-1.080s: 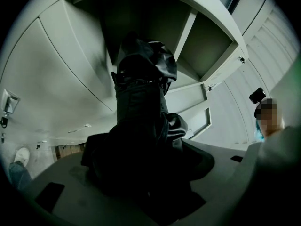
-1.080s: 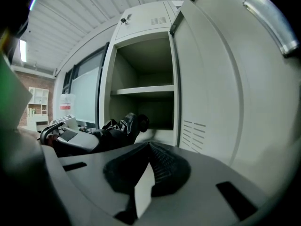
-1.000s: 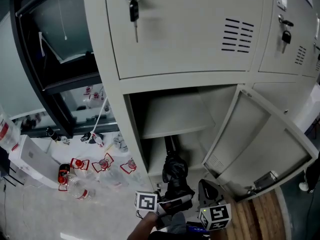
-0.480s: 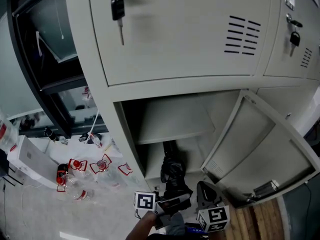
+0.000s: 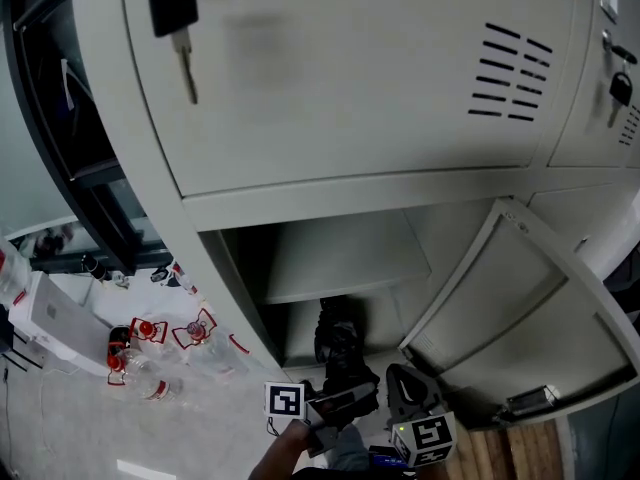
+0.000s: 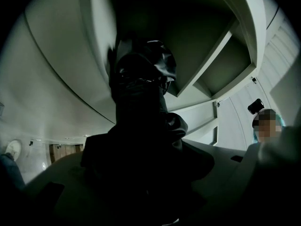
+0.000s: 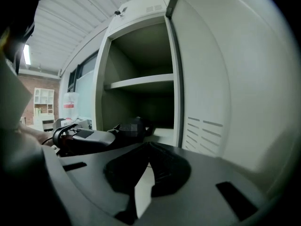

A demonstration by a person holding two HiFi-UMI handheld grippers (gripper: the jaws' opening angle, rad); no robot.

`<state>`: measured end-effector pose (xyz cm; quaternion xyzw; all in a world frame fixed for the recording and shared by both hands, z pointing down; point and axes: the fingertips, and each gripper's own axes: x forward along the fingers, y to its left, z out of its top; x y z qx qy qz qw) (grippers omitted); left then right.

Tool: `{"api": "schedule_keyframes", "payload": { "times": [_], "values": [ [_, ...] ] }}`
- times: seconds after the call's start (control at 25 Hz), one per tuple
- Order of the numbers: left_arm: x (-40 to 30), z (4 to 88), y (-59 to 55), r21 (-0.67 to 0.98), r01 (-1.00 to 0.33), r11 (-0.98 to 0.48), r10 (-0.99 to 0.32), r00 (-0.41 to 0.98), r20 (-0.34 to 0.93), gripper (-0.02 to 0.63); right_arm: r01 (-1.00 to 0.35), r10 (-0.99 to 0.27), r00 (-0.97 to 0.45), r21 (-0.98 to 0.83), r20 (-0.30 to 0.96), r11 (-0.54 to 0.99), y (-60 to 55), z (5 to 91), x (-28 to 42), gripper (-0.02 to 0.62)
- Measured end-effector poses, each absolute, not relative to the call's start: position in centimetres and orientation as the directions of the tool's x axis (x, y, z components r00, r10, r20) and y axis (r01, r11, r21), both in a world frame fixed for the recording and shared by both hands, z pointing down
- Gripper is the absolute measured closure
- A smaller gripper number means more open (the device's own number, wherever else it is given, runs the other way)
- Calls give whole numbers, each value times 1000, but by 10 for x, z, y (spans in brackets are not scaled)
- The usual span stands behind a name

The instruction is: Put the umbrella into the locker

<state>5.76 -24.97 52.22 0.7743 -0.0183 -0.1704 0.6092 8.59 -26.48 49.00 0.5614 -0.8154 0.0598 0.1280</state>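
Your left gripper (image 5: 340,400) is clenched on the black folded fabric umbrella (image 5: 338,346). In the left gripper view the canopy's crumpled folds (image 6: 141,102) fill the space between the jaws. The umbrella's far end reaches into the lower compartment of the pale grey sheet-metal locker (image 5: 400,193), under the flat inner shelf (image 5: 340,263). Its near end sits in your grip at the compartment's mouth.

Expect the umbrella to be light and easy to carry one-handed. The cloth looks glossy and loose, so it is probably slick and will bunch or slide under the pads. The shaft and ribs inside should be the only stiff part. Judge your hold by whether you are squeezing through the folds onto that core; cloth alone may slip out or sag. It is unlikely to be fragile, though thin ribs could bend if jammed against metal.

Your right gripper (image 7: 143,168) has its dark pads closed together on nothing and waits low beside the left. The locker is smooth, painted and hard-edged. Its hinged door (image 5: 520,298) stands swung wide to the right, with louvred vent slots near its lower edge. Above, a black-headed key (image 5: 178,23) hangs from the closed upper door.
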Motion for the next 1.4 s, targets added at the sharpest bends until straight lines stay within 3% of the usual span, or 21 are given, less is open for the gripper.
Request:
{"api": "schedule_keyframes", "payload": {
  "times": [0.96, 1.4],
  "values": [
    [62, 521, -279, 931, 302, -205, -258, 901, -349, 317, -917, -885, -366, 50, 287, 396, -271, 490, 75, 595],
    [60, 526, -282, 953, 242, -181, -347, 891, -292, 272, -921, -896, -358, 56, 264, 385, -253, 484, 77, 595]
  ]
}}
